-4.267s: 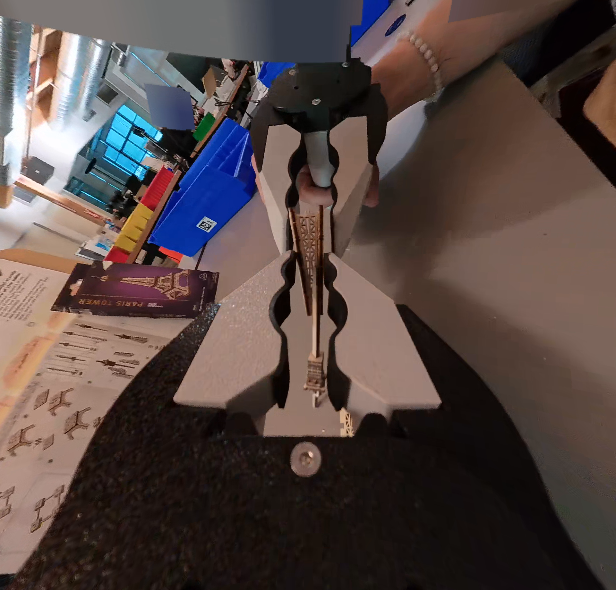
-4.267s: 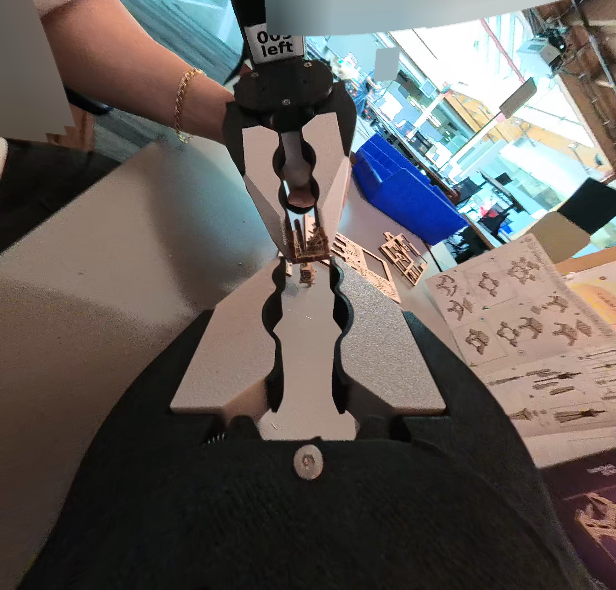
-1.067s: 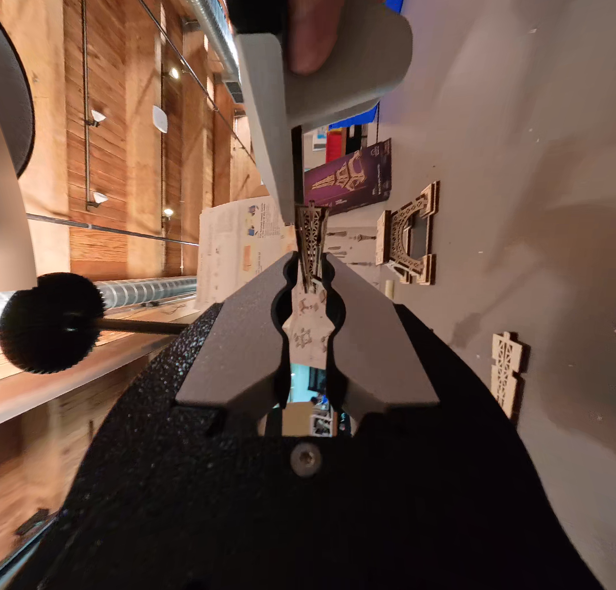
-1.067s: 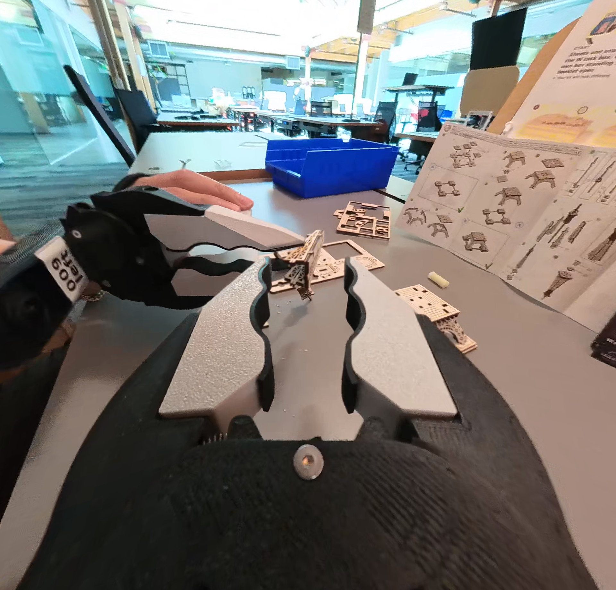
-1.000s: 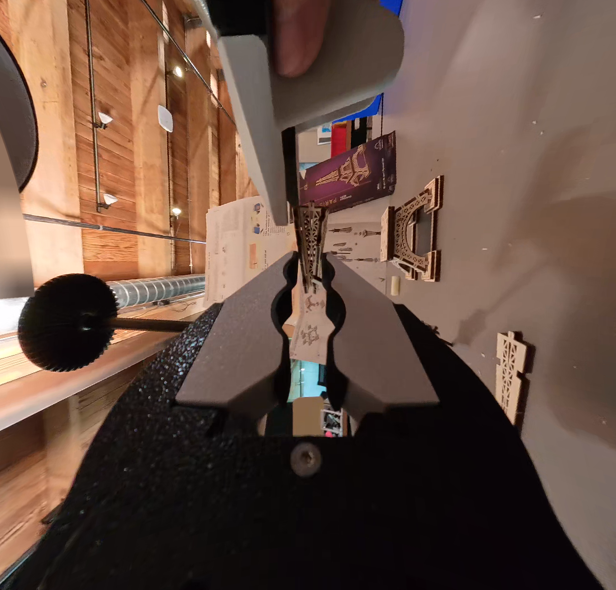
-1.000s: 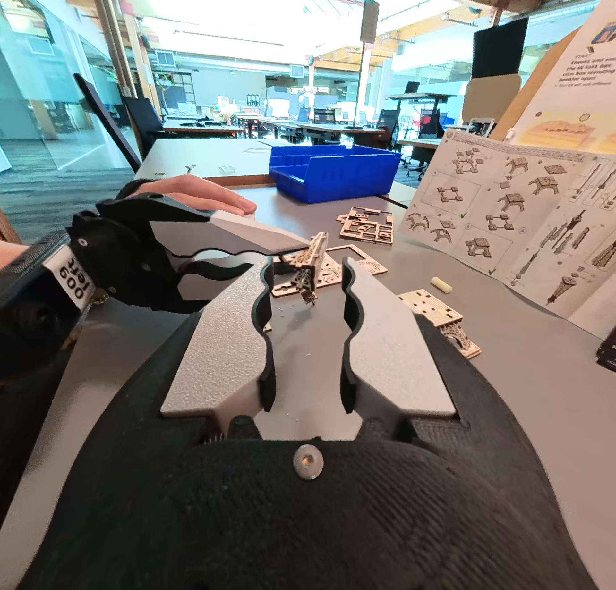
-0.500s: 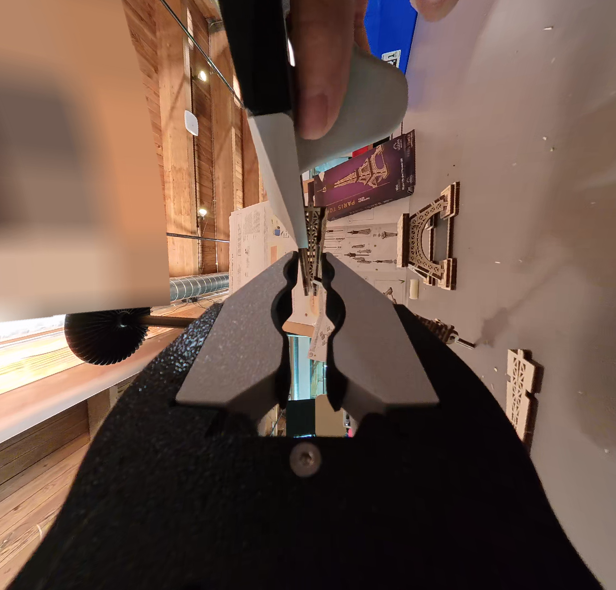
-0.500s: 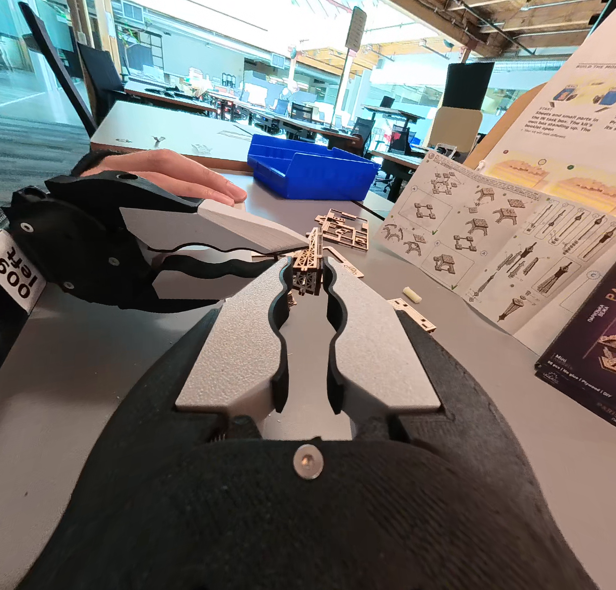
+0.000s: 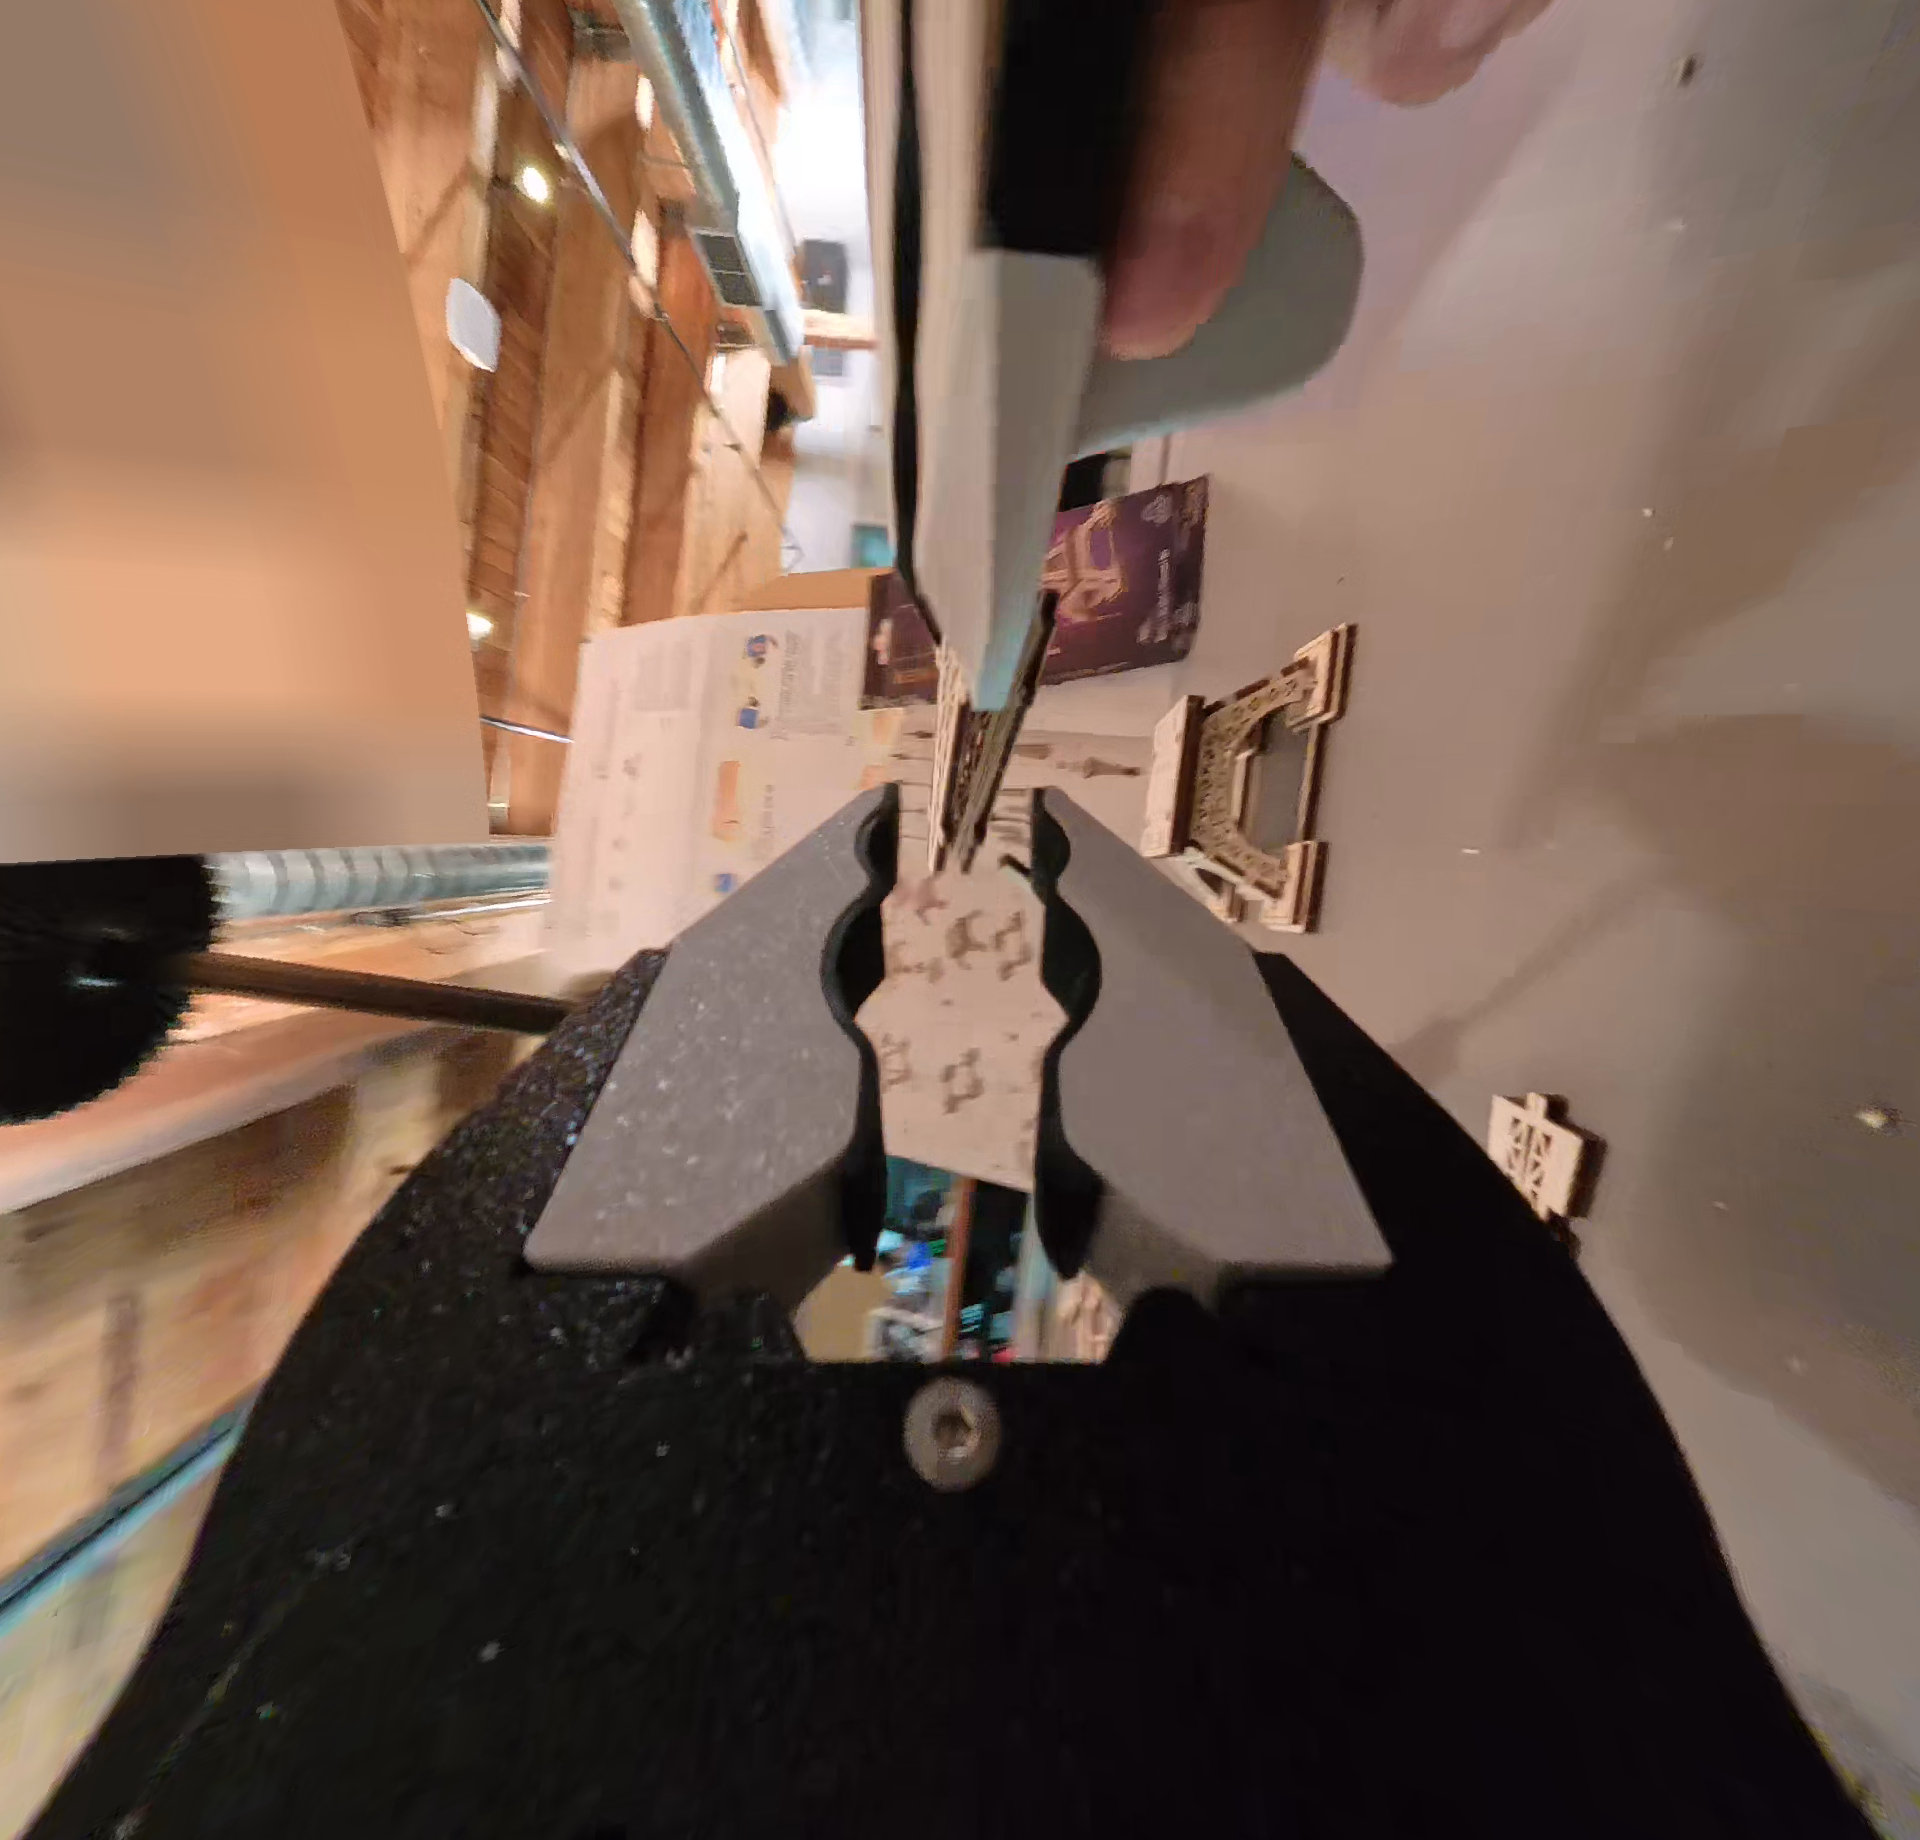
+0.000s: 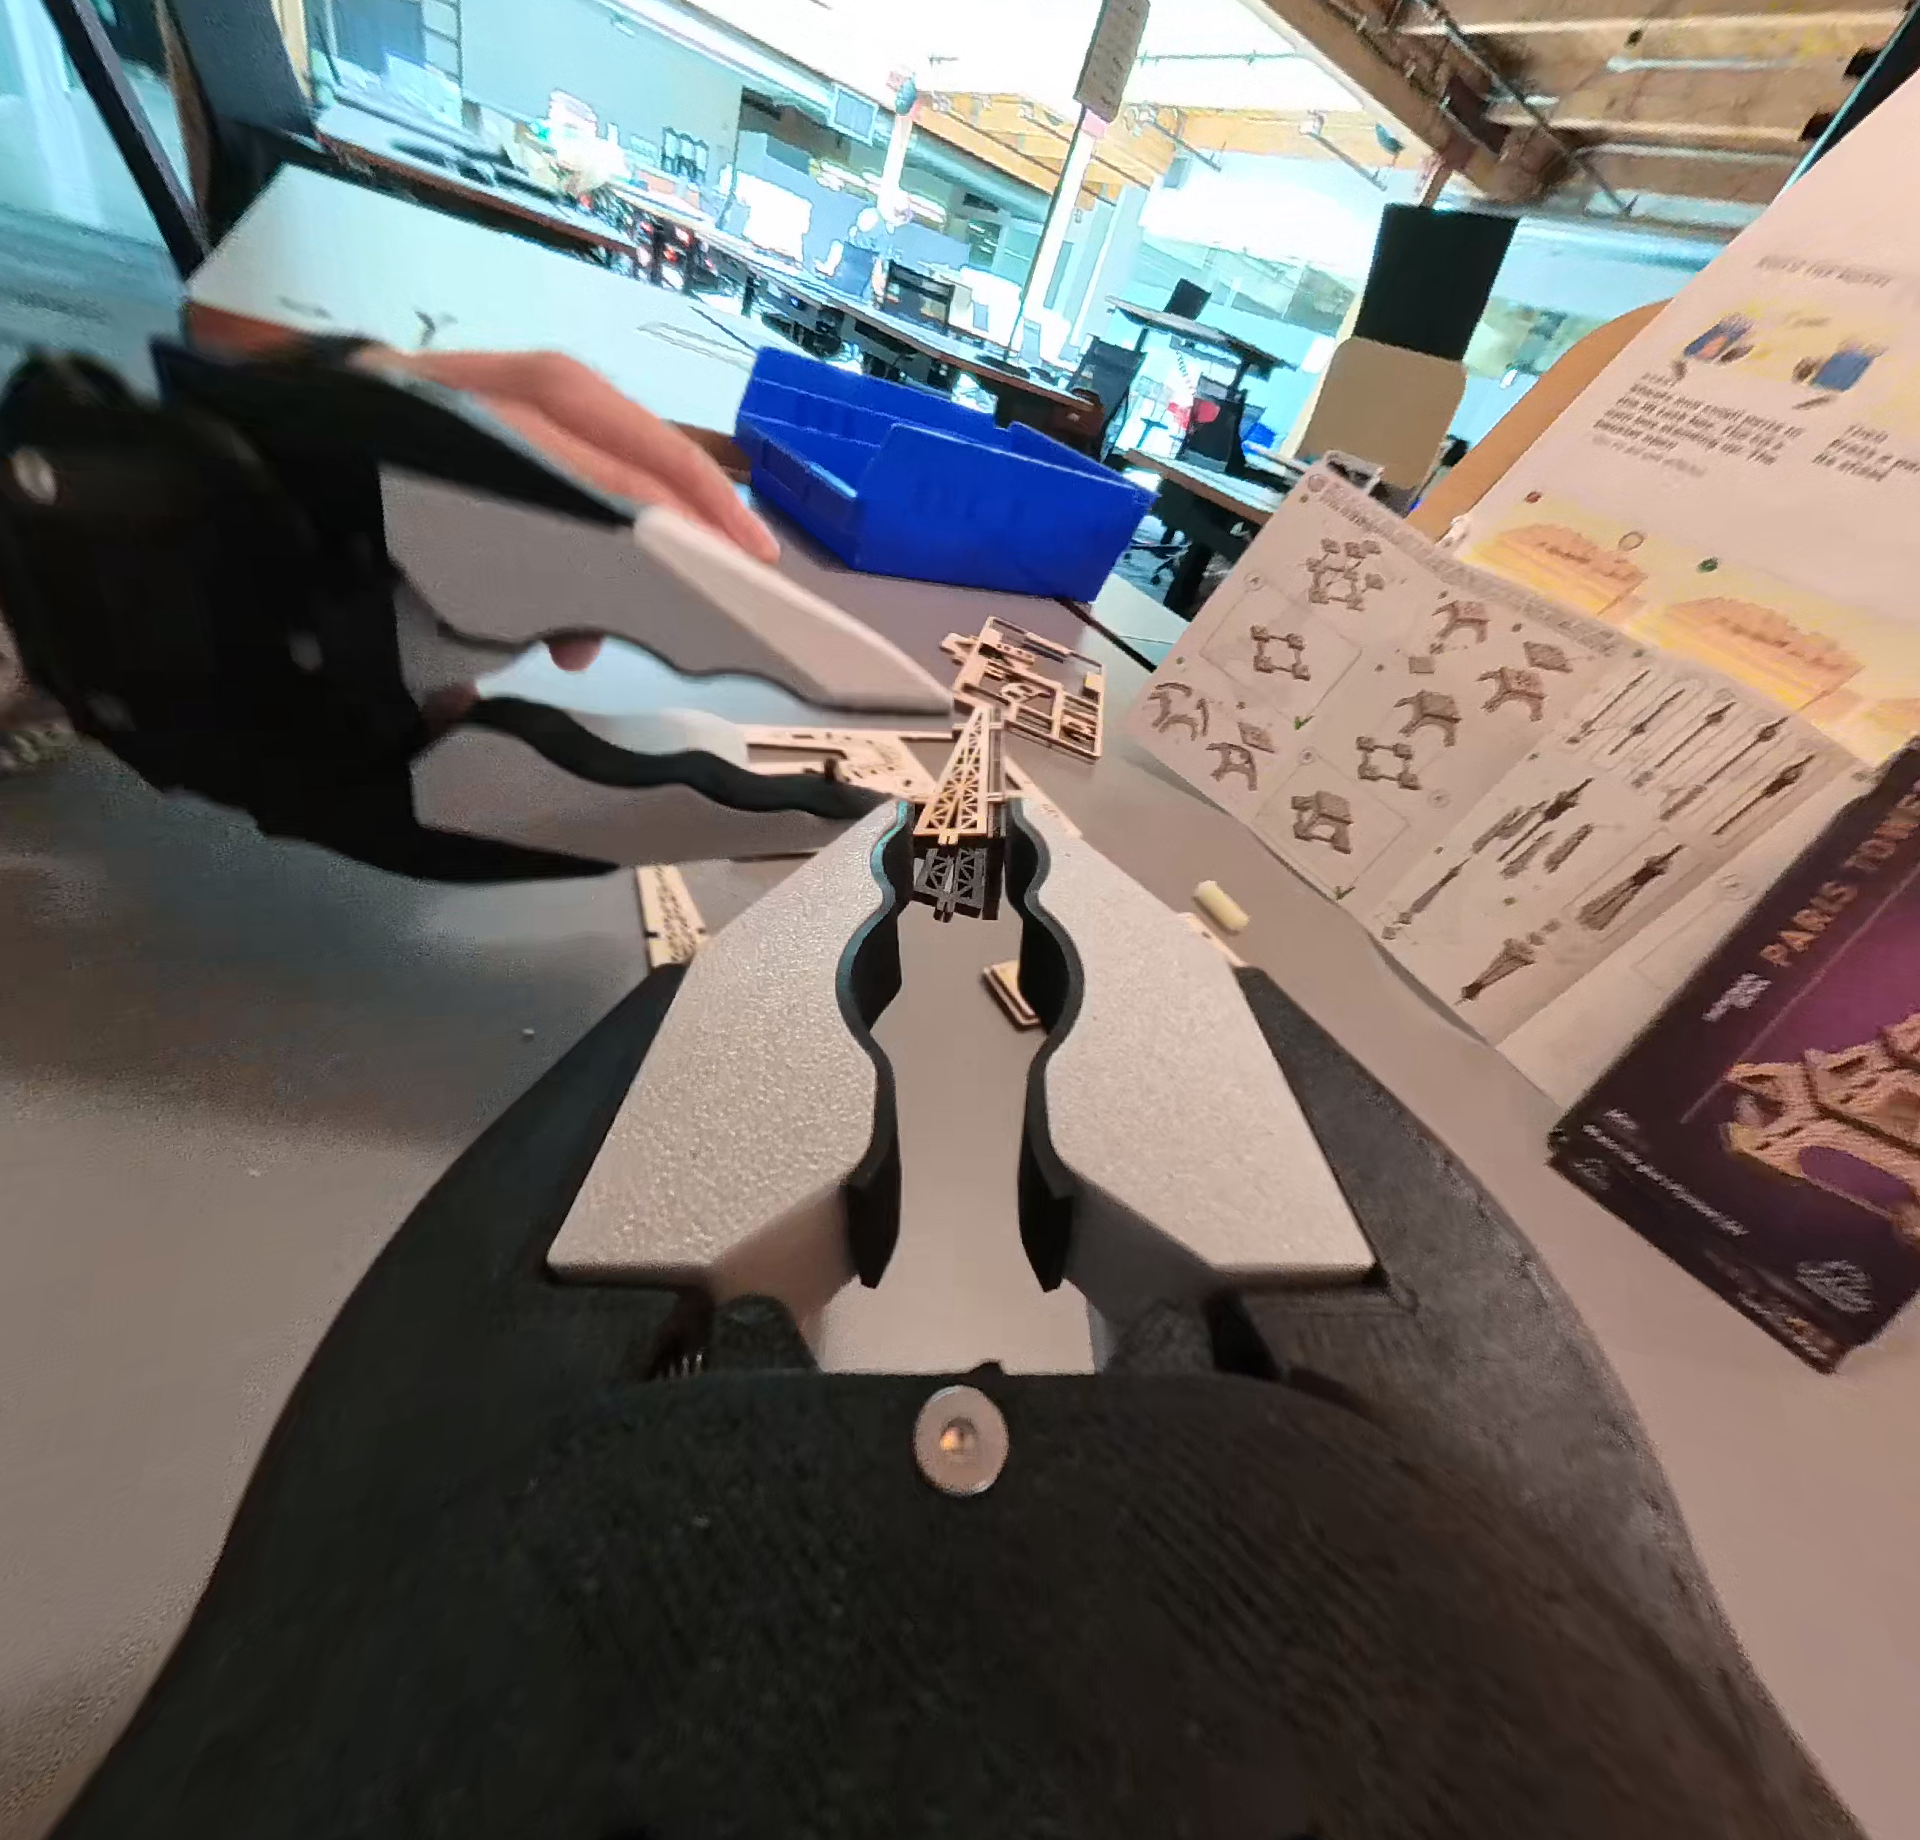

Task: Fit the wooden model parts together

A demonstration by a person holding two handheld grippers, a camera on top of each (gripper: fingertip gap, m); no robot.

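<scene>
Left tongs (image 9: pixel 966 834), left wrist view: jaws spread, with the wooden tower section (image 9: pixel 964 782) lying between the tips and not clamped by them. Right tongs (image 9: pixel 1000 673) enter from the top, seen edge-on, and pinch that section. An arch base (image 9: pixel 1247 782) and a small lattice part (image 9: pixel 1538 1156) lie flat on the tabletop (image 9: pixel 1662 595), apart from each other and from the grip.

Right wrist view: right tongs (image 10: pixel 954 840) are pressed onto the wider lower end of the tower section (image 10: pixel 966 762), held clear above the tabletop (image 10: pixel 208 1011). The spire points away, between the spread fingers of the left tongs (image 10: pixel 904 751). Part frets (image 10: pixel 1029 678) lie beyond. A blue bin (image 10: pixel 935 502) sits toward the far edge, an instruction sheet (image 10: pixel 1455 730) and a purple box (image 10: pixel 1766 1063) toward the right edge.

Handling (judgement): thin cut lattice, very light, stiff lengthwise, brittle across the struts. Grip the solid platform band or corner members, never the spire tip. Apply light pressure and push joints straight, without twisting
</scene>
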